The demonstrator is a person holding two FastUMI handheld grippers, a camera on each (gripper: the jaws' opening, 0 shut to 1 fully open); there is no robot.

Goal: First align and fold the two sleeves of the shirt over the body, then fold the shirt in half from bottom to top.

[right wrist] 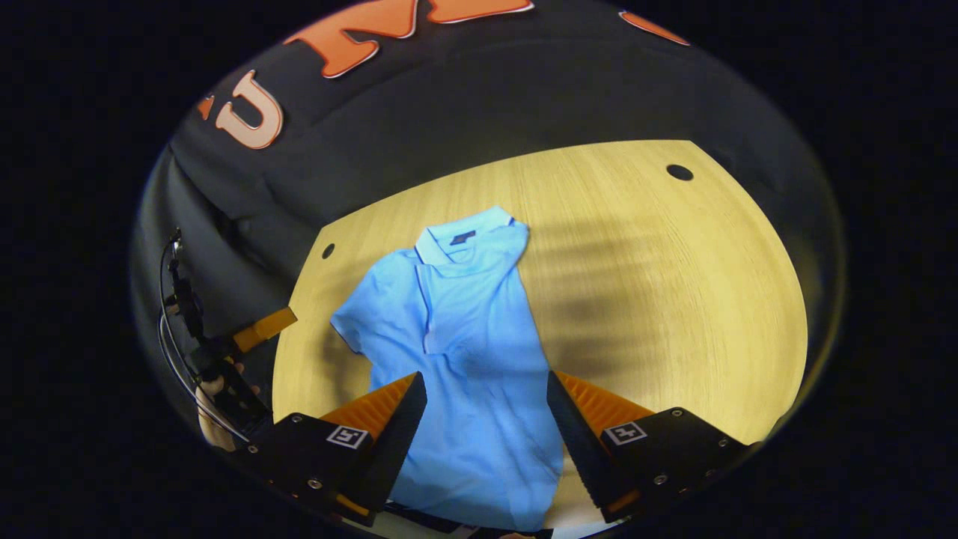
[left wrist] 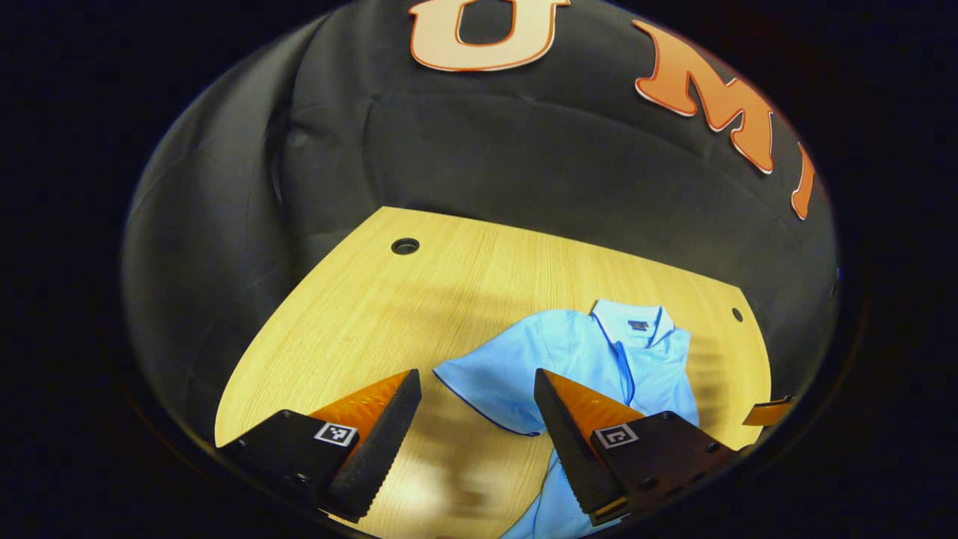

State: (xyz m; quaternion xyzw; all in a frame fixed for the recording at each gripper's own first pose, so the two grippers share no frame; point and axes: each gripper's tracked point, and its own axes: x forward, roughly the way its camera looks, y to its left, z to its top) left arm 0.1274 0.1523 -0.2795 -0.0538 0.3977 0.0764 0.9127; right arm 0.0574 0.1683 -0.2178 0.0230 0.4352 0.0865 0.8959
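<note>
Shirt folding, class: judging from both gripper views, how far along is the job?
Done: the shirt's right sleeve seems tucked over the body, its edge running straight. In hand: nothing; the left gripper and right gripper hover open above the cloth. Left: the left sleeve sticks out, and the bottom-to-top fold remains.

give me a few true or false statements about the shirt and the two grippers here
1. The light blue shirt lies on the wooden table. True.
2. The left gripper is shut on a sleeve. False: its jaws stand open with nothing between them.
3. One sleeve is spread out to the side, not yet folded over the body. True.
4. The right gripper is clamped on the collar. False: it is open, above the lower body of the shirt; the collar lies at the far end.
5. The table has round holes near its far corners. True.
</note>
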